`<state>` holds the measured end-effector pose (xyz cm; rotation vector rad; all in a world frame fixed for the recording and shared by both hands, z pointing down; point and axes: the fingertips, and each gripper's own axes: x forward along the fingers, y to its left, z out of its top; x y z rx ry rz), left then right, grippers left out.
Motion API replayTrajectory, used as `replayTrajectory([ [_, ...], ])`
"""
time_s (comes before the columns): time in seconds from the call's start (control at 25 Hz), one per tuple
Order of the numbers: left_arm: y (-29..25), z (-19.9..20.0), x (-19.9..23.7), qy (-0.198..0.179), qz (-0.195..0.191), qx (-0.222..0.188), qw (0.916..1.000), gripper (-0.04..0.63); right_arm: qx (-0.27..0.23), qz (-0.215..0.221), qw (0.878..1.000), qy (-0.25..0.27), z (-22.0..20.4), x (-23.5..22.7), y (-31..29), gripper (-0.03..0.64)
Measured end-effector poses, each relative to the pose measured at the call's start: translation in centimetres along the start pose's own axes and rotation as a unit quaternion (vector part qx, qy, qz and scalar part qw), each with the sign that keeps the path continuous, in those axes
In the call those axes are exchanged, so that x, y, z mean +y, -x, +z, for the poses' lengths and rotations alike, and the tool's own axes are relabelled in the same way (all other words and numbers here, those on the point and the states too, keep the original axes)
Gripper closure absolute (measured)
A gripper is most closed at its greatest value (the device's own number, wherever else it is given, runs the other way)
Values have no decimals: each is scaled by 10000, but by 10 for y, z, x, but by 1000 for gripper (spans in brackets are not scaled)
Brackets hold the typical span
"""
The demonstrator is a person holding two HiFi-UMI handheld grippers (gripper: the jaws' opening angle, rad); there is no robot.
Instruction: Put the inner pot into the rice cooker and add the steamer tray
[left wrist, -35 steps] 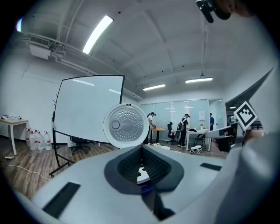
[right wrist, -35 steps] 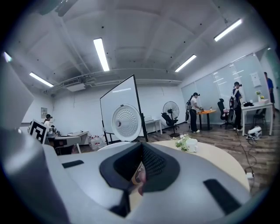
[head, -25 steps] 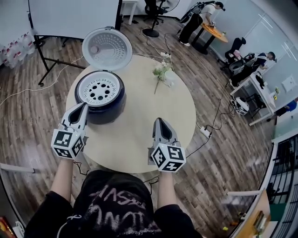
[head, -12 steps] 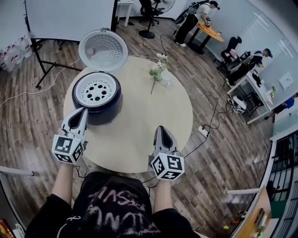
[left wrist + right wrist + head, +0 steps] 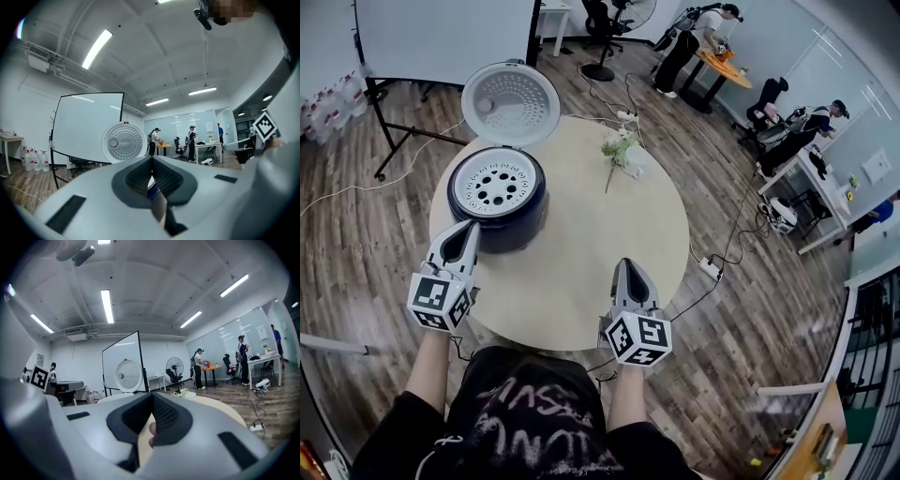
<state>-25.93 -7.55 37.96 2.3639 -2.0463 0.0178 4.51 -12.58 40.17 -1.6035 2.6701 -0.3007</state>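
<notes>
The dark blue rice cooker stands at the left of the round table, its lid raised. A white steamer tray with round holes lies in its mouth and hides whatever is beneath it. My left gripper is shut and empty, its tips just in front of the cooker's near side. My right gripper, also shut and empty, hovers over the table's near edge, well away from the cooker. The left gripper view shows closed jaws and the lid beyond. In the right gripper view the jaws are closed too.
A small bunch of white flowers lies at the table's far side. A whiteboard on a stand is behind the cooker. Cables and a power strip run over the wooden floor at the right. People work at desks far off.
My right gripper has drawn back a little toward the table's near edge. The left gripper, the cooker and the tray stay as they were.
</notes>
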Motion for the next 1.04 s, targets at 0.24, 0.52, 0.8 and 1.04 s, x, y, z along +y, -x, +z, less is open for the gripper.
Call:
replayTrajectory([
  [0.24, 2, -2, 4, 40, 34, 15, 10000, 584, -2, -43, 10000, 44, 0, -2, 0, 614],
  [0.52, 3, -2, 8, 12, 59, -29, 10000, 584, -61, -54, 9999, 69, 1, -1, -1, 614],
  [0.8, 3, -6, 12, 30, 88, 14, 10000, 584, -35, -79, 9998, 196, -1, -1, -2, 614],
  [1.04, 4, -7, 14, 47, 85, 22, 10000, 584, -9, -92, 9998, 201, -1, 0, -3, 614],
])
